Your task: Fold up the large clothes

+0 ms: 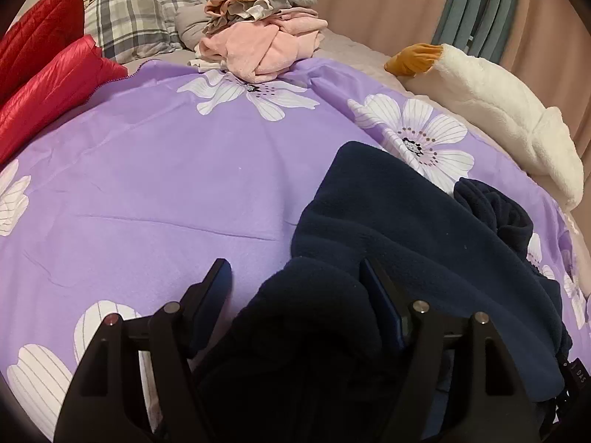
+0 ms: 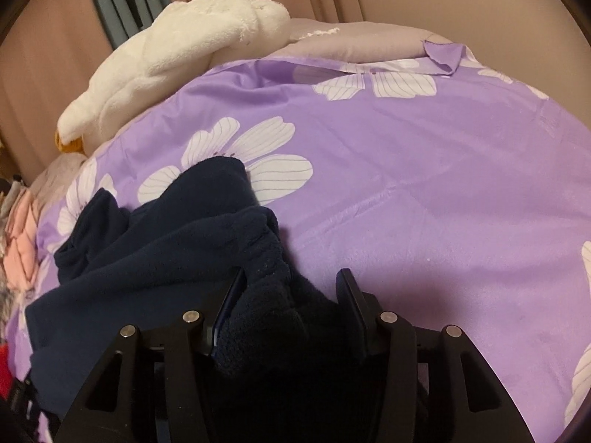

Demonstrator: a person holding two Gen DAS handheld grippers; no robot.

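Note:
A dark navy fleece garment (image 1: 406, 229) lies bunched on the purple flowered bedcover (image 1: 166, 170). My left gripper (image 1: 295, 269) is open, its jaws wide apart; a fold of the fleece lies between them, against the right finger. In the right wrist view the same fleece (image 2: 155, 243) spreads to the left. My right gripper (image 2: 291, 284) is open too, with a bunched edge of the fleece lying between its jaws, nearer the left finger. The bedcover (image 2: 443, 184) stretches away to the right.
A pile of pink and grey clothes (image 1: 258, 37) sits at the far end of the bed. A red quilted jacket (image 1: 48, 70) lies at the left, plaid pillows (image 1: 129, 18) behind it. A white plush goose (image 1: 498, 110) (image 2: 177, 48) lies along the curtain side.

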